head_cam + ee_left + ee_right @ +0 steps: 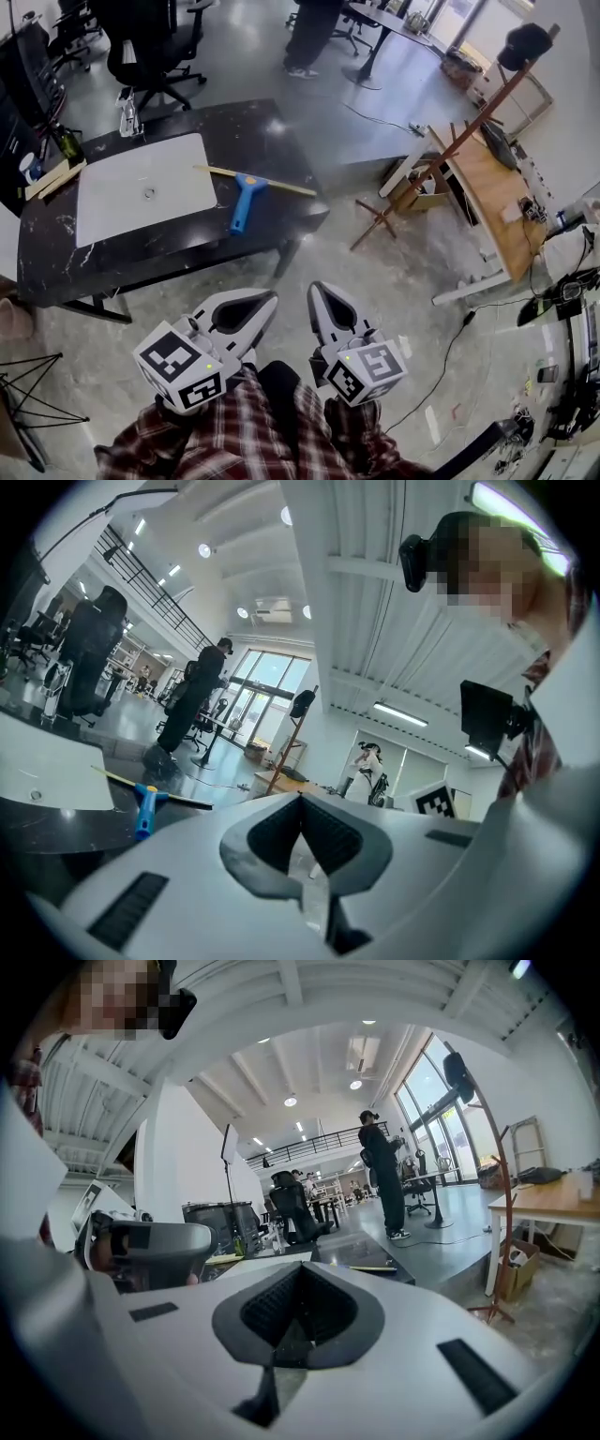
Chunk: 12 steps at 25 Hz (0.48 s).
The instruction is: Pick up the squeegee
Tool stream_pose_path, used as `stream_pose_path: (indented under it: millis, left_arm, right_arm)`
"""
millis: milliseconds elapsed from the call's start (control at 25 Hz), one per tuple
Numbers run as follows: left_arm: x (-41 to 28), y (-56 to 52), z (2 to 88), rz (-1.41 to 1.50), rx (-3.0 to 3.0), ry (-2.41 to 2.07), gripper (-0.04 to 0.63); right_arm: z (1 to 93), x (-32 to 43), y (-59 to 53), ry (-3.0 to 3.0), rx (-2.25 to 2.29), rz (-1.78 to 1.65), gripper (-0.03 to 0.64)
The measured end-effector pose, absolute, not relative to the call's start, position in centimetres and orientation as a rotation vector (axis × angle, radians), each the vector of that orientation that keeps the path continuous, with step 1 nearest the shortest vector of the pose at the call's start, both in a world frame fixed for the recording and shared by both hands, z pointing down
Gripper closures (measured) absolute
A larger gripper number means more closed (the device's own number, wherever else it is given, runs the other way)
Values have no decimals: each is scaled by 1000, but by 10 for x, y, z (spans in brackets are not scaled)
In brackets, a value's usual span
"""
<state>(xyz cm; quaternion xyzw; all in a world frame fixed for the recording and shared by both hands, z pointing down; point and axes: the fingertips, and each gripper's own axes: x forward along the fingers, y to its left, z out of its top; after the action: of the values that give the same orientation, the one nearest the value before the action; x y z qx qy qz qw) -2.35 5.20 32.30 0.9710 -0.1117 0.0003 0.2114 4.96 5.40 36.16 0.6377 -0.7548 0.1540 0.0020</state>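
Grippers first: the left gripper point(268, 298) and right gripper point(317, 289) both have jaws pressed together on nothing. The squeegee point(246, 190) lies untouched near the worktop's point(187, 246) right edge, beside a white sink point(141, 178) (so approach, grasp and lift all remain). Only the head view shows the floor between grippers and worktop; the left gripper view shows the squeegee side-on.

No word, number or brand name can be read in any of the views. The only signs are the black-and-white square markers point(170, 357) on the cube point(201, 389) of the left gripper point(270, 300) and on that of the right gripper point(319, 289). They are coded patterns without letters. One more such marker point(438, 800) shows small in the left gripper view.
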Motion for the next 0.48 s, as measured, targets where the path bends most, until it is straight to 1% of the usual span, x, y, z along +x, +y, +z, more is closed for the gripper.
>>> stream_pose_path:
  millis: [480]
  left_arm:
    - [-3, -71, 344, 24, 2632, -547, 586]
  right_arm:
    - [380, 93, -68, -2445, 1876, 542, 606]
